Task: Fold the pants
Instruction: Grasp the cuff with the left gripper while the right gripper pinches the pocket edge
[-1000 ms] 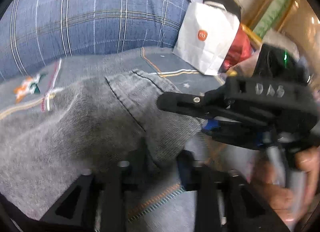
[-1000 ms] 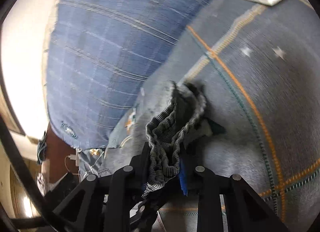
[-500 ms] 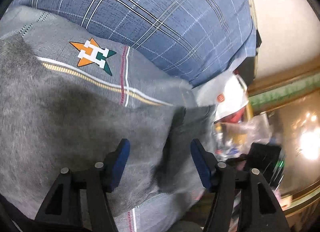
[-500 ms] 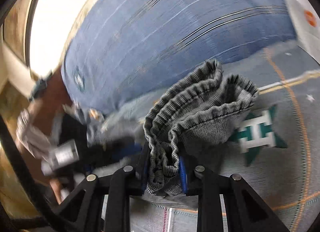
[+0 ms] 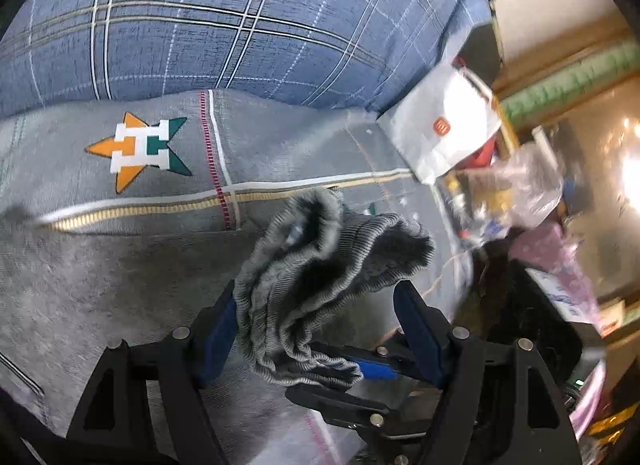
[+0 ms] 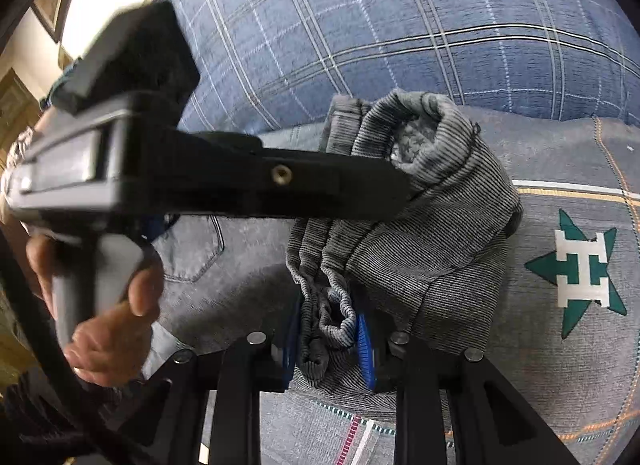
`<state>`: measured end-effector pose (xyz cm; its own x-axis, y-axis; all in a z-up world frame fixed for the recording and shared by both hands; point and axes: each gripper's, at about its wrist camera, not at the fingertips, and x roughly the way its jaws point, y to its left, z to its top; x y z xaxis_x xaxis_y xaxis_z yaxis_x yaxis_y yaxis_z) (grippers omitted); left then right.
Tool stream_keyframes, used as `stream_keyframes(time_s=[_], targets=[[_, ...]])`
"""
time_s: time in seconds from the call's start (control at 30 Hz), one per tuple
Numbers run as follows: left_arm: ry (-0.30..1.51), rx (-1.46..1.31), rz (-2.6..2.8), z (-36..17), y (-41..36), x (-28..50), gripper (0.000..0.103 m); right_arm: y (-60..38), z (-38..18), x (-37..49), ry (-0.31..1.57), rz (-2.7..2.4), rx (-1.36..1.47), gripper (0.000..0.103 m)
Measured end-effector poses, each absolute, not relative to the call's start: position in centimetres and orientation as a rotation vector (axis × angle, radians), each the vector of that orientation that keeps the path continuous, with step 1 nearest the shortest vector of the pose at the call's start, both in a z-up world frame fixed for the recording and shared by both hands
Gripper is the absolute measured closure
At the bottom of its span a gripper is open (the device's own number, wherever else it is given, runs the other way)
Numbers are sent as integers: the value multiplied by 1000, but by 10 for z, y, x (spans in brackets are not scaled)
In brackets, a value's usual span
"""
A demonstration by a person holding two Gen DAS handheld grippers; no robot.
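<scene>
Grey corduroy pants (image 5: 80,297) lie on a grey bedspread, their ribbed waistband (image 5: 304,265) bunched and lifted. My right gripper (image 6: 328,339) is shut on the waistband (image 6: 420,225) and holds it up; it shows in the left wrist view (image 5: 360,369) below the bunch. My left gripper (image 5: 316,329) is open, its blue pads either side of the bunched waistband, the left pad touching it. In the right wrist view the left gripper's finger (image 6: 280,185) reaches across into the bunch. A pocket (image 6: 192,249) shows on the flat part.
A blue plaid pillow (image 5: 240,25) lies behind the pants. The bedspread (image 5: 280,145) has a star logo (image 5: 140,149). A white paper bag (image 5: 448,137) and cluttered bags (image 5: 520,193) stand at the bed's right edge.
My right gripper has carried the bunched waistband over towards my left gripper. My left gripper let go of the cloth, opened, and now has its pads around the bunch.
</scene>
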<state>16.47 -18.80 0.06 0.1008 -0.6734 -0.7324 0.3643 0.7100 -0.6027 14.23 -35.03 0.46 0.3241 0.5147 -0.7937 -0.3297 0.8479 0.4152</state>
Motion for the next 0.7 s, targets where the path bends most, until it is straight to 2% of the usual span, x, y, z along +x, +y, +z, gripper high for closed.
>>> stream_keyframes(time_s=[0.07, 0.1, 0.13, 0.17, 0.23, 0.33, 0.53, 0.7], targets=[[1275, -255, -644, -10, -186, 169, 29, -346, 5, 143, 1110, 581, 179, 76], [1282, -257, -607, -15, -184, 171, 42, -345, 5, 142, 1108, 596, 174, 76], [1276, -263, -587, -16, -181, 171, 72, -342, 6, 141, 1105, 601, 167, 76], [1259, -270, -571, -16, -175, 172, 83, -341, 6, 140, 1102, 601, 157, 76], [1237, -314, -581, -14, -163, 169, 85, -338, 5, 139, 1106, 624, 165, 82], [1201, -382, -605, -16, -140, 162, 86, -329, 8, 132, 1081, 660, 150, 82], [1295, -566, -574, -84, -112, 163, 86, -302, -16, 137, 1160, 651, 59, 81], [1258, -636, -620, -56, -101, 160, 87, -313, -4, 132, 1136, 716, 95, 79]])
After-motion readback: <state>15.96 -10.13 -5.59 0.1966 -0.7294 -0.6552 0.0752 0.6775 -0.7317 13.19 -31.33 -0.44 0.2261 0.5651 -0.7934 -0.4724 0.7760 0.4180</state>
